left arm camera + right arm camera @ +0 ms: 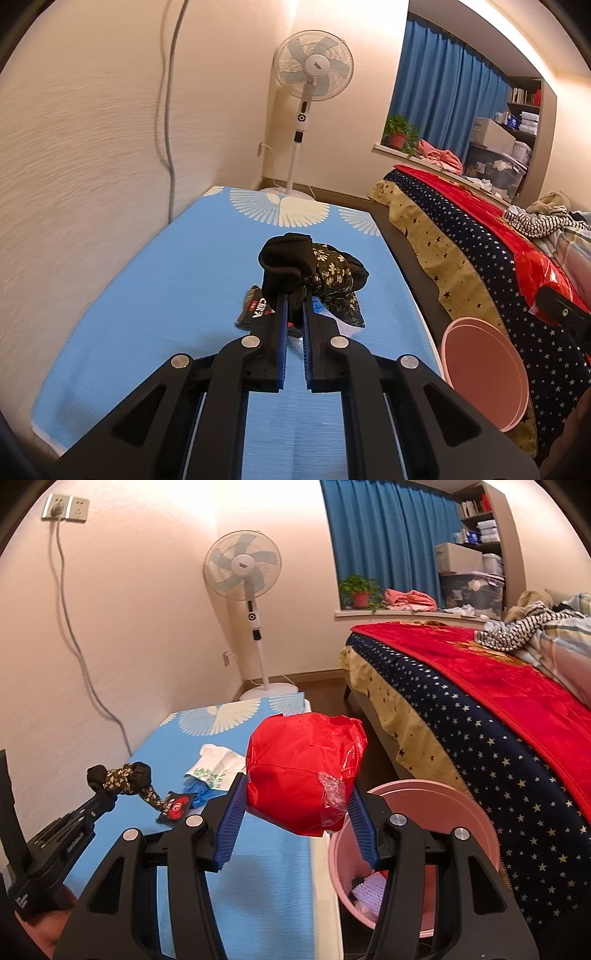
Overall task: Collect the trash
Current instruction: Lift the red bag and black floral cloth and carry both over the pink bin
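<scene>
My left gripper [295, 295] is shut on a bunched black cloth with a floral print [314, 271], held above the blue patterned tabletop [155, 295]. From the right wrist view the same cloth [122, 777] hangs at the left gripper's [110, 794] tip. My right gripper [298, 781] is shut on a crumpled red plastic bag [303, 771] with a scrap of clear film on it, just left of and above the pink bin [424, 830]. A black and red snack wrapper [177, 806] lies on the table below the cloth.
A white printed packet [218, 766] and something blue and crumpled [199, 792] lie farther back on the table. The bin [484, 373] stands between table and bed [498, 709] and holds some scraps. A standing fan [251, 602] is in the corner.
</scene>
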A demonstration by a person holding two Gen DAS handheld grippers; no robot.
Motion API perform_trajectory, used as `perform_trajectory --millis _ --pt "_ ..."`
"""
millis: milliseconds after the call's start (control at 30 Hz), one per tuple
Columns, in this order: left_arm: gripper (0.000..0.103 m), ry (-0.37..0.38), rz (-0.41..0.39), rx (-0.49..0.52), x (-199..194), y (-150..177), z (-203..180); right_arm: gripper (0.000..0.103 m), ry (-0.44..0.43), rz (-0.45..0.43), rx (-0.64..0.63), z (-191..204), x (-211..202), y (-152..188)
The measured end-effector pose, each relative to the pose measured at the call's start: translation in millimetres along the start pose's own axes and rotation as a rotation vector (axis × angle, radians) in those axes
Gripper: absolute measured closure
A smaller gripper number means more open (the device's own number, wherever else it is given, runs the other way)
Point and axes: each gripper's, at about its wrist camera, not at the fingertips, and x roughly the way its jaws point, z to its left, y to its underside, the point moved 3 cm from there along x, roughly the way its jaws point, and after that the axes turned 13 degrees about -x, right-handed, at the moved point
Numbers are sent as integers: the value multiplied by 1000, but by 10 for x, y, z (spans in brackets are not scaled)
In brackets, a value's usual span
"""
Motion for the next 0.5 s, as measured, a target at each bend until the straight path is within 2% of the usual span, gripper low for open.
perform_trajectory --millis 500 --pt "96 73 20 58 114 125 -367 50 94 5 56 -348 -24 -14"
